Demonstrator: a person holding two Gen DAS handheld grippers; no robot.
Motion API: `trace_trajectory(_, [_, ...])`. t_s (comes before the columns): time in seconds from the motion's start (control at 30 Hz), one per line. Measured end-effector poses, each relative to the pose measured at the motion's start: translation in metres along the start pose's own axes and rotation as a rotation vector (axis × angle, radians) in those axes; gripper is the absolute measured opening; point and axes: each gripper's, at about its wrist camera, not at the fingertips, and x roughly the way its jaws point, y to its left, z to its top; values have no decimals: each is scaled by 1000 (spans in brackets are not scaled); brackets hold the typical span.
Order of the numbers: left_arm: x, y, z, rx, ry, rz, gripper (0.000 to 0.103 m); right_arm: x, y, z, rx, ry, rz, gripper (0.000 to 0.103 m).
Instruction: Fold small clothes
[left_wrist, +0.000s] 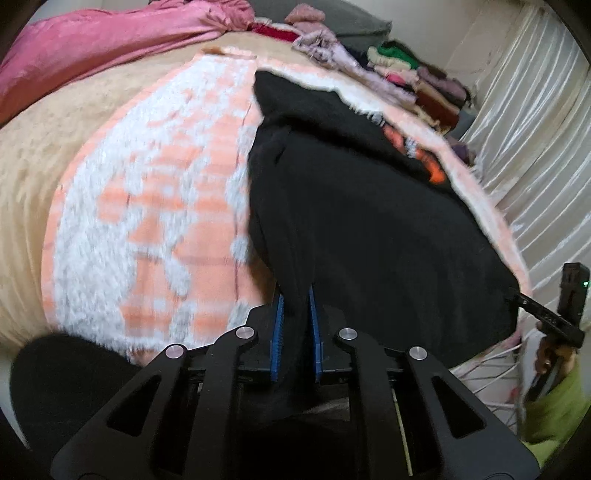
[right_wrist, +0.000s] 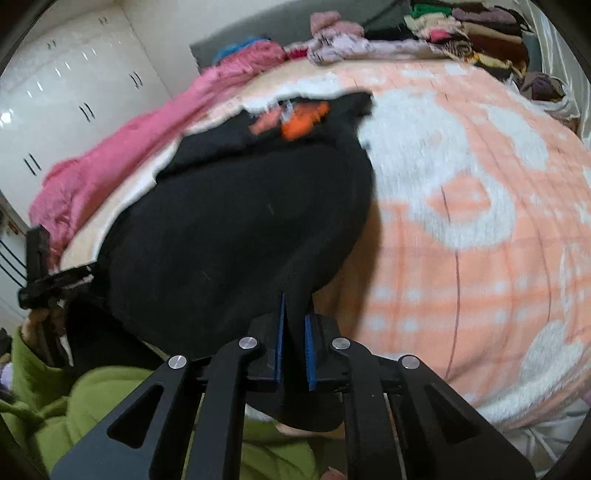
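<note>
A black garment (left_wrist: 369, 206) with an orange print (left_wrist: 432, 168) lies spread over the orange-and-white blanket (left_wrist: 155, 206) on the bed. My left gripper (left_wrist: 295, 295) is shut on its near edge, black cloth pinched between the blue pads (left_wrist: 277, 325). In the right wrist view the same garment (right_wrist: 236, 236) shows its orange print (right_wrist: 299, 120) at the far end. My right gripper (right_wrist: 294, 306) is shut on the garment's other near corner, lifted a little off the blanket (right_wrist: 461, 229). The right gripper also shows at the right edge of the left wrist view (left_wrist: 554, 310).
A pink quilt (left_wrist: 103, 48) lies along the far side of the bed. A pile of folded and loose clothes (left_wrist: 406, 74) sits at the head. White curtains (left_wrist: 535, 129) hang beside the bed; white wardrobes (right_wrist: 66, 103) stand opposite. My green sleeve (right_wrist: 74, 398) is near.
</note>
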Motion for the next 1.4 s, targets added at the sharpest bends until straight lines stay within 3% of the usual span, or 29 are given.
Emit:
trace_trajectory(0.1, [-11,0,20,-28,-35,-63,6,-12,1,26,-2,-78,44,8])
trace_trajectory(0.33, [-17,3,86,-80,-119,-100,6,-26,-8,93,34,-271,86,8])
trace_trajectory(0.57, [7,4,148,-117,-151,-98,6,-4,-22,147,63,-343,67,8])
trace_trajectory(0.8, [58,11,186,-146,-131,-70,6,35,-36,182,84,-316,7,8])
trace_trajectory(0.9, [81,17,196,-172,-113,-69,6,62,-46,193,105,-263,-44,8])
trace_trajectory(1.1, [113,36,199,-218,-91,-34,10,106,-67,197,169,-168,-94,10])
trace_trajectory(1.2, [112,45,195,-243,-108,-61,13,116,-77,198,217,-146,-91,12])
trace_trajectory(1.23, [110,47,194,-242,-118,-67,13,116,-78,197,224,-147,-86,15])
trace_trajectory(1.27, [102,47,191,-237,-150,-58,20,115,-78,197,228,-151,-81,19])
trace_trajectory(1.3, [97,48,191,-231,-176,-38,37,113,-78,197,227,-154,-74,24])
trace_trajectory(1.33, [90,47,189,-225,-200,-25,42,111,-77,197,220,-162,-65,32])
trace_trajectory(1.4, [77,50,186,-226,-244,-26,42,105,-74,196,207,-180,-82,42])
